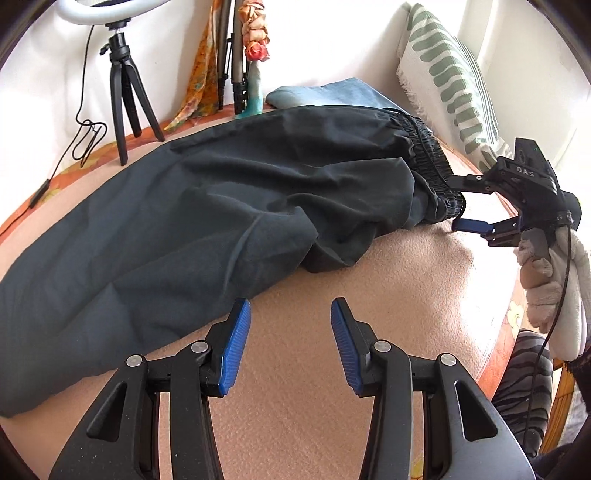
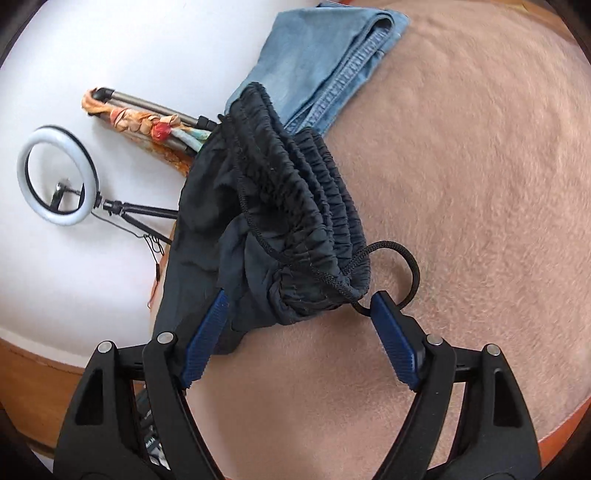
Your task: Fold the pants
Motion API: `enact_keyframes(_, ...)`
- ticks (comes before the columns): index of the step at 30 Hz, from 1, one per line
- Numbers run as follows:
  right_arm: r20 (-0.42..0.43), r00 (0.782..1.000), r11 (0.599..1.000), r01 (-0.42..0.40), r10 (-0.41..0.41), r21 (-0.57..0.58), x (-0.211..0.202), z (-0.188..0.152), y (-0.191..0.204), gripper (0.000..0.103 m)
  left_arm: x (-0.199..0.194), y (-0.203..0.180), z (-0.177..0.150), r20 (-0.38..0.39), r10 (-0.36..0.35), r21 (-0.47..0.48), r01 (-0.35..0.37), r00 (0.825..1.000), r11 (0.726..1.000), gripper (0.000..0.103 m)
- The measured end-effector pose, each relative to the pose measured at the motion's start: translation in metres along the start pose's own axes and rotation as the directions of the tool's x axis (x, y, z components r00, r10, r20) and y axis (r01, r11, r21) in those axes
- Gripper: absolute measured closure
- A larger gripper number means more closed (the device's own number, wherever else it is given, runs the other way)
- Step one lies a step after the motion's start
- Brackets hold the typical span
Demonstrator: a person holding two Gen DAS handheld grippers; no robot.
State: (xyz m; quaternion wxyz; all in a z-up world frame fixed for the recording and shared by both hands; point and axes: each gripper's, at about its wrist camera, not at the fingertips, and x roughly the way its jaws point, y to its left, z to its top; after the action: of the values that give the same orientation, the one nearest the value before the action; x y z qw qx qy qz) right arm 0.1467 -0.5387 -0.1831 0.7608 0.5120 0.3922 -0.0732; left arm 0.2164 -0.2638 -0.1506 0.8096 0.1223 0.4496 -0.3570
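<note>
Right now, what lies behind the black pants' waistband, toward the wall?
Folded blue jeans lie on the pink blanket behind the black pants. The waistband covers their near end, so how far they extend underneath is hidden.

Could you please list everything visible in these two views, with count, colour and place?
black pants: one, black, spread across the blanket, elastic waistband toward the right gripper
drawstring: one, black, looping out of the waistband
jeans: one pair, light blue, folded, beyond the pants
blanket: one, pinkish beige, under everything
cushion: one, white with green marks, against the wall
ring light on tripod: one, white ring, black legs, far left
patterned cloth: orange, bunched on a grey stand near the wall
left gripper: open, above bare blanket
right gripper: open, at the waistband
</note>
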Motion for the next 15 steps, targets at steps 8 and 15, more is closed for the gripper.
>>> enact_keyframes(8,0.142,0.990,0.998,0.010,-0.018,0.056,0.016,0.008,0.005,0.019,-0.006,0.018,0.000,-0.004,0.059,0.012,-0.058,0.998,0.998,0.059)
enact_keyframes(15,0.149,0.988,0.994,-0.042,0.027,0.098,0.013,0.029,0.002,0.078,-0.008,0.041,-0.014,-0.013,0.128,0.048,-0.127,0.992,0.991,0.052)
